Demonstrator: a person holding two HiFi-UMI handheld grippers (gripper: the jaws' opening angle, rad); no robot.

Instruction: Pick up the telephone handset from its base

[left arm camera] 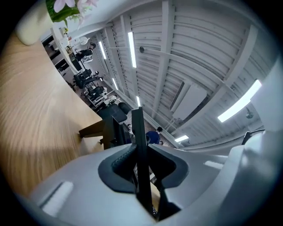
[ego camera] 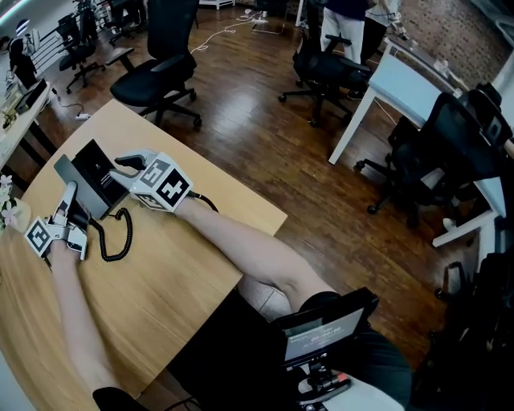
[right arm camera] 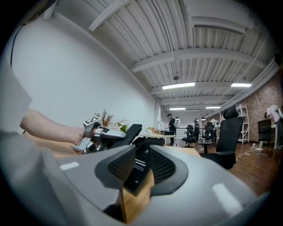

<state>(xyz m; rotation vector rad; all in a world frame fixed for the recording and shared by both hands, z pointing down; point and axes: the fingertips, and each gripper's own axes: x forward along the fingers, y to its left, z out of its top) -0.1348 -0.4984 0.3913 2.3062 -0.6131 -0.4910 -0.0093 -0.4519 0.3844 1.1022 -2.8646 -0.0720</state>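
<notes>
If lifting, hold handset [right arm camera: 129,132] at its middle | likely light, stiff, slick plastic | clamped in left tongs [ego camera: 67,210] | base [ego camera: 95,167] pinched by right tongs [ego camera: 122,165] | beware cord [ego camera: 122,242] drag

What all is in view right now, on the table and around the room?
telephone base: one, black, far left of the table
handset: one, black, tilted, held beside the base
coiled cord: one, black, looping on the table by the base
flowers: one bunch, pink-white with green leaves, at the table's left edge
table: one, light wood, left of the head view
office chairs: several, black, on the floor beyond
desks: two, white, at right
floor: dark brown wood
screen device: one, black, at the person's lap
left gripper: grey, closed on the handset
right gripper: grey, closed on the base's edge
forearms: two, bare
</notes>
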